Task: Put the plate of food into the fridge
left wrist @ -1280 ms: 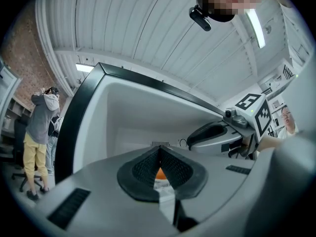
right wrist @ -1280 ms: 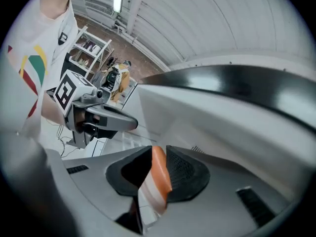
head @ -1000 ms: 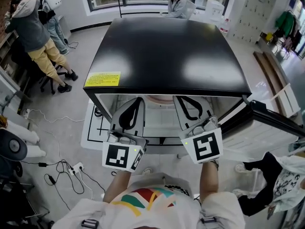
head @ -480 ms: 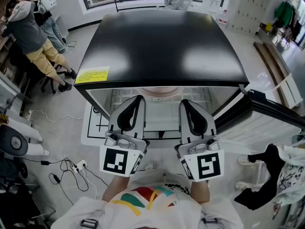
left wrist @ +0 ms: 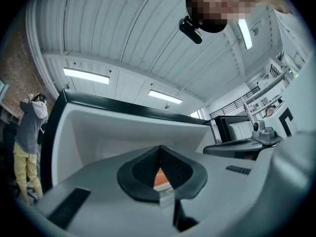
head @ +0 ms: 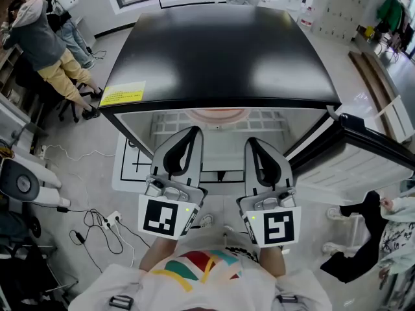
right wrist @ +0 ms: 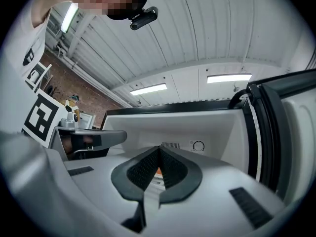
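Observation:
The fridge (head: 220, 57) has a black top, and its door (head: 363, 164) hangs open at the right. The plate of food (head: 217, 115), pinkish orange, lies on the top wire shelf just under the fridge's front edge. My left gripper (head: 193, 130) and right gripper (head: 250, 141) point side by side at the opening, short of the plate. Both are shut with nothing held. In the left gripper view the jaws of the left gripper (left wrist: 159, 147) meet, with the orange plate (left wrist: 162, 179) showing beyond them. The right gripper (right wrist: 159, 148) looks the same, with the plate (right wrist: 158, 172) behind.
The open door's inner shelves (head: 353, 173) stand close by my right gripper. Cables and a power strip (head: 107, 220) lie on the floor at the left. Two people (head: 45, 37) stand at the back left, and dark clothing (head: 360, 238) is at the lower right.
Both grippers have drawn back a little from the fridge opening, and the right one has rolled to sit level. More of the plate now shows on the shelf.

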`<action>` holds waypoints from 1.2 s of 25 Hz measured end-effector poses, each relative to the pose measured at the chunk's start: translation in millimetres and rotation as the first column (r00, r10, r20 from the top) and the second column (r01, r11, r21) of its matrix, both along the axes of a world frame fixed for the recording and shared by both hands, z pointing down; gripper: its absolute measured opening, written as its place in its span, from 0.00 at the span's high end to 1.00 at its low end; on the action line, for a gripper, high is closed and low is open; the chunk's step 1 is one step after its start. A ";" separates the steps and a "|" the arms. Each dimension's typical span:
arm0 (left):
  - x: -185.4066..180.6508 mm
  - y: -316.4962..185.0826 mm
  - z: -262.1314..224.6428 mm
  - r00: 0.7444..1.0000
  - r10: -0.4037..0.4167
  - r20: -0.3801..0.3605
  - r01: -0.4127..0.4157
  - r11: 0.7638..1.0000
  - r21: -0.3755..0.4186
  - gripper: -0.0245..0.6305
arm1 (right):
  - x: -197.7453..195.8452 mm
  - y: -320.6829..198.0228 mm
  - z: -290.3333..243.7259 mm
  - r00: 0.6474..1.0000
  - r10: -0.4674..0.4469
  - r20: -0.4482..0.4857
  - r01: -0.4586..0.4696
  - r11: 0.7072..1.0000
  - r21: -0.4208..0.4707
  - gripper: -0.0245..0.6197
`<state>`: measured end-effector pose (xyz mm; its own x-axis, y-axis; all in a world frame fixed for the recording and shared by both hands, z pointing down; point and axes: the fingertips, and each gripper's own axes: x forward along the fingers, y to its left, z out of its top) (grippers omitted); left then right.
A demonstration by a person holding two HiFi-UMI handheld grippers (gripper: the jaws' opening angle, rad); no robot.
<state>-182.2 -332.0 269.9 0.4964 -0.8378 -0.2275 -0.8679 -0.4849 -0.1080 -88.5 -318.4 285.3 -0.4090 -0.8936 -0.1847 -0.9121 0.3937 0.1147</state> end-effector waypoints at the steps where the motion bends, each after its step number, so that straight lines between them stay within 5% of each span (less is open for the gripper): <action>1: 0.0 0.3 -0.1 1.000 -0.001 0.000 0.001 1.000 0.001 0.95 | 0.4 0.4 0.0 1.000 0.002 -0.001 -0.002 1.000 0.000 0.96; 30: -3.3 -1.3 2.8 1.000 -0.012 -0.004 0.012 1.000 -0.007 0.95 | 0.9 -3.4 3.9 0.998 0.037 -0.044 -0.037 0.999 -0.008 0.96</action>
<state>-185.4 -333.3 272.7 0.4851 -0.8455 -0.2231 -0.8742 -0.4748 -0.1014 -87.6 -321.8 289.2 -0.3833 -0.9098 -0.1591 -0.9202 0.3612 0.1512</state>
